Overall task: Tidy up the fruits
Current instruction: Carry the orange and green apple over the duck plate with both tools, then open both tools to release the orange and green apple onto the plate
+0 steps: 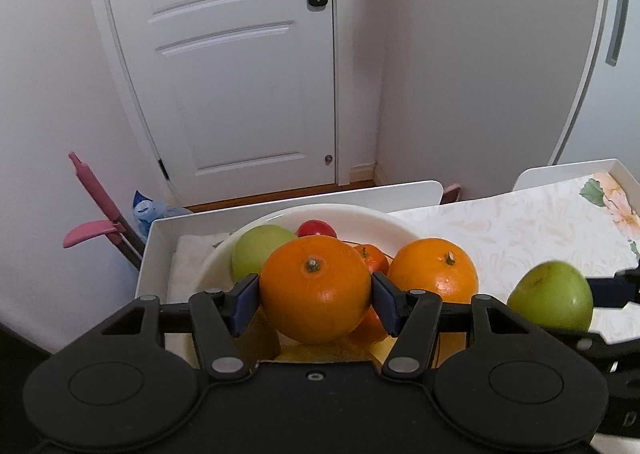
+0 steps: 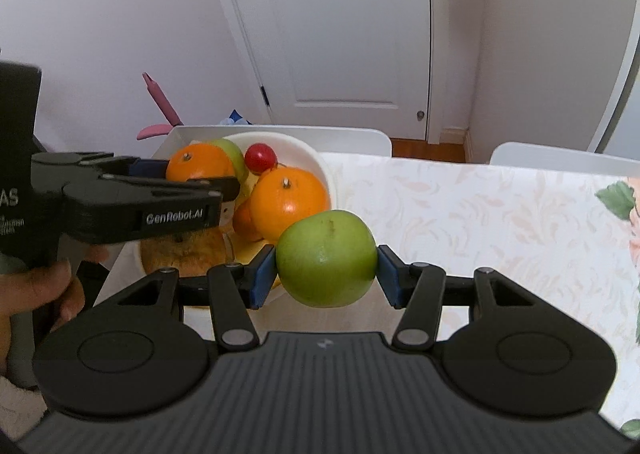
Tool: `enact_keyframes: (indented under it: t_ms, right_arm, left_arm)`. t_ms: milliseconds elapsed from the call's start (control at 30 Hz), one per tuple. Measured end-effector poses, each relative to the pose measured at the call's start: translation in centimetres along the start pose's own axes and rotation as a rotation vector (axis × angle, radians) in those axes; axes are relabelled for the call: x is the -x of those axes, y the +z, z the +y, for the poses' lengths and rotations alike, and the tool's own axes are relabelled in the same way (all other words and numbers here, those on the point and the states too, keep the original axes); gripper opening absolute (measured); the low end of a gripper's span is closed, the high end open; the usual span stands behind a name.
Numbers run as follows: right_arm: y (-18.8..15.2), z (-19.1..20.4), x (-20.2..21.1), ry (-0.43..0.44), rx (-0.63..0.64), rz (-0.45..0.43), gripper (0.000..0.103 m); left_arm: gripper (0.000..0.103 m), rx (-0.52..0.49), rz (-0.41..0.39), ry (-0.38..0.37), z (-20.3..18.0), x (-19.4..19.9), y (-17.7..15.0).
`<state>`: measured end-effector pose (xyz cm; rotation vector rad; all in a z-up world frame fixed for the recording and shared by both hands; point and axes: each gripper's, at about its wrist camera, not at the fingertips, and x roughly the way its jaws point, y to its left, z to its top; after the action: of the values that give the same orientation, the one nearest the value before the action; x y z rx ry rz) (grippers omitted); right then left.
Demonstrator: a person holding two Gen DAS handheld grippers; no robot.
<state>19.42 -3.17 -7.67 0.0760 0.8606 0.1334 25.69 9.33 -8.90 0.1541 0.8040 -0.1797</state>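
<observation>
L gripper [image 1: 316,296] clamps an orange [image 1: 315,288] at its equator, above the bowl [image 1: 360,216]; R gripper [image 2: 326,272] likewise grips a green apple [image 2: 326,258] over the counter [image 2: 480,214]. I judge both firm, smooth, roll-prone: hold mid-girth, w/ moderate squeeze.

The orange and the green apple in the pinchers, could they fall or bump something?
Maybe. The orange and green apple are round, held only at their sides by the left gripper and right gripper, so either could slip. The bowl looks crowded, so fruit might roll out.
</observation>
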Motion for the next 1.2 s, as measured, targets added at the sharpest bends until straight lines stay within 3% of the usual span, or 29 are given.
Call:
enact_keyframes:
  t_ms: [33,67,133,367,733,967,1100,1200]
  right_arm:
    - [0.0,0.1,-0.1,0.0,0.0,0.001,0.069]
    - [0.0,0.1,-0.1,0.0,0.001,0.002,0.069]
    - [0.0,0.3,0.0,0.001,0.005,0.0,0.068]
    - [0.4,1.4,0.2,0.022,0.049,-0.006,0.068]
    - [-0.3,4.2,-1.2,0.06,0.185,0.013,0.068]
    - [-1.1,4.7,-2.0,0.06,0.221,-0.033,0.069]
    - [-1.4,5.4,-1.3,0.003,0.273,-0.101,0.094]
    - [-1.6,5.4,-0.6,-0.012,0.266,-0.126,0.098]
  left_arm:
    - [0.071,-0.002,-0.02,-0.003,0.1,0.4,-0.1]
    - [0.084,-0.004,-0.041,-0.007,0.1,0.8,0.1]
    - [0.092,-0.005,-0.082,-0.002,0.3,1.7,0.4]
    - [0.099,0.044,-0.121,0.016,2.0,4.6,0.8]
    - [0.101,0.143,-0.086,0.067,4.3,7.0,-0.8]
    - [0.101,0.152,-0.073,0.091,4.6,7.2,-2.0]
    - [0.101,0.157,-0.074,0.083,4.8,7.5,-2.8]
    - [0.101,0.154,-0.074,0.08,5.0,7.7,-3.3]
